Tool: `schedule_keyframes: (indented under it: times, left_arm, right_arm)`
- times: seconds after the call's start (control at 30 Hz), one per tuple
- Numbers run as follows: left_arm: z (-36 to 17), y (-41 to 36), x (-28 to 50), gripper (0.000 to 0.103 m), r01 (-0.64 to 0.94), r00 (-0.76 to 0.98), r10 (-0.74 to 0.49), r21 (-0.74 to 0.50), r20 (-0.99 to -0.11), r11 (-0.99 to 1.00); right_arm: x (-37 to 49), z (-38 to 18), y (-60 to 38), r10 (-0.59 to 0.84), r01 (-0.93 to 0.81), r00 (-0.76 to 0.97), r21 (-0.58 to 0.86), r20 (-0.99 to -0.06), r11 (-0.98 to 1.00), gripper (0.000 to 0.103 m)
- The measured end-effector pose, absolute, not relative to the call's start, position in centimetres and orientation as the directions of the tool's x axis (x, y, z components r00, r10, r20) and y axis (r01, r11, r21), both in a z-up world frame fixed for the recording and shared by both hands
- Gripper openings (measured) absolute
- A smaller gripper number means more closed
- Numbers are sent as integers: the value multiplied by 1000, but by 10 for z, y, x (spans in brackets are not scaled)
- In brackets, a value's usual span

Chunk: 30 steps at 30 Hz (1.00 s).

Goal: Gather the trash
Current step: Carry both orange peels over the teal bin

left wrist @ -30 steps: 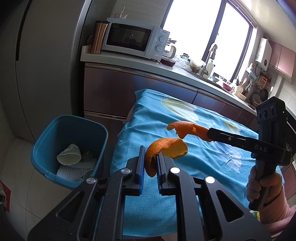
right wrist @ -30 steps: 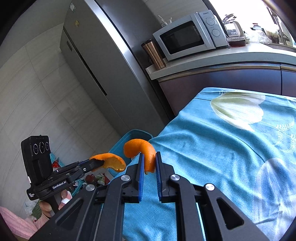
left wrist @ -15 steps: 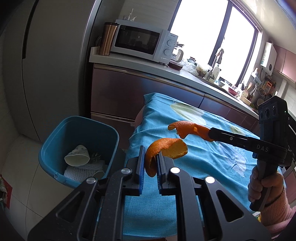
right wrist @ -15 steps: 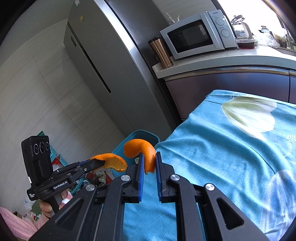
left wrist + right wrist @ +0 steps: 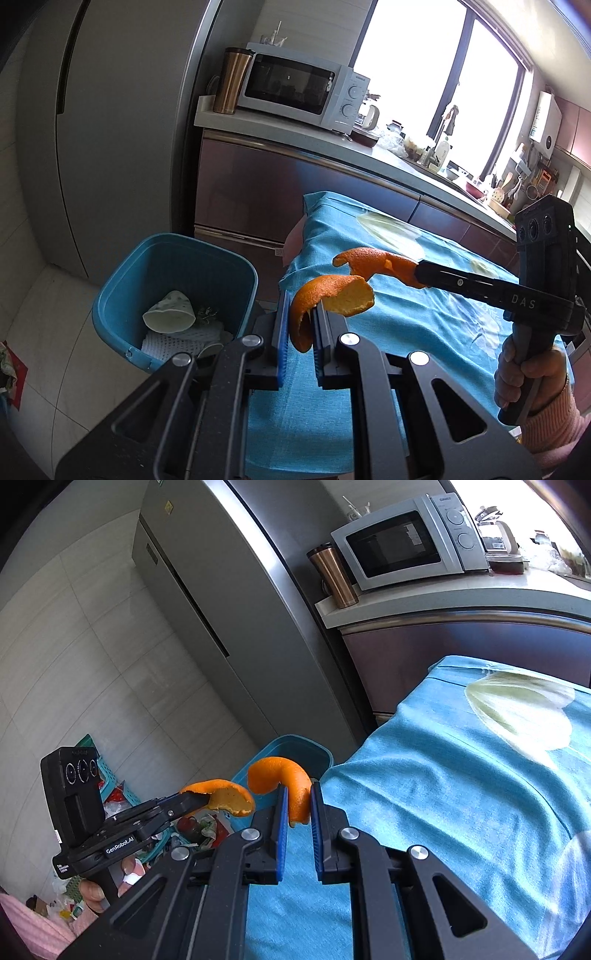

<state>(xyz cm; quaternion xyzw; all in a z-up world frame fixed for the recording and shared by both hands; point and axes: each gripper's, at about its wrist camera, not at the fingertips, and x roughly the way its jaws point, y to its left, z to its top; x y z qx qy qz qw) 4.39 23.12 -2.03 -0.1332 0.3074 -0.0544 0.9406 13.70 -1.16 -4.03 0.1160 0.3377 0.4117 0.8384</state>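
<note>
My left gripper point(image 5: 300, 314) is shut on a curled orange peel point(image 5: 325, 295), held in the air over the left end of the blue-clothed table point(image 5: 406, 332). My right gripper point(image 5: 296, 801) is shut on a second orange peel point(image 5: 284, 775); in the left wrist view that peel point(image 5: 376, 260) sits just beyond and right of mine. The left gripper's peel shows in the right wrist view point(image 5: 225, 797). A blue trash bin point(image 5: 122, 280) stands on the floor left of the table, holding a crumpled paper cup point(image 5: 170, 314) and other waste.
A steel fridge point(image 5: 110, 110) stands behind the bin. A counter point(image 5: 295, 133) carries a microwave point(image 5: 295, 88) and a copper tumbler point(image 5: 232, 81). Clutter and a green basket point(image 5: 110, 786) lie on the floor at left in the right wrist view.
Both grippers have moved left with their peels toward the table's end; the bin now sits closer and more centred in the left wrist view. Both grips are unchanged.
</note>
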Motion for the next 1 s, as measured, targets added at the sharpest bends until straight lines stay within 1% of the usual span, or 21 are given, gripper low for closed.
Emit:
schedule_keyframes:
  times: [1.0]
  left_arm:
    - [-29,266,49,11,-78,806,-104,-280,-582,957]
  right_arm:
    - [155,-38,41,791,-648,364,477,-491,594,10]
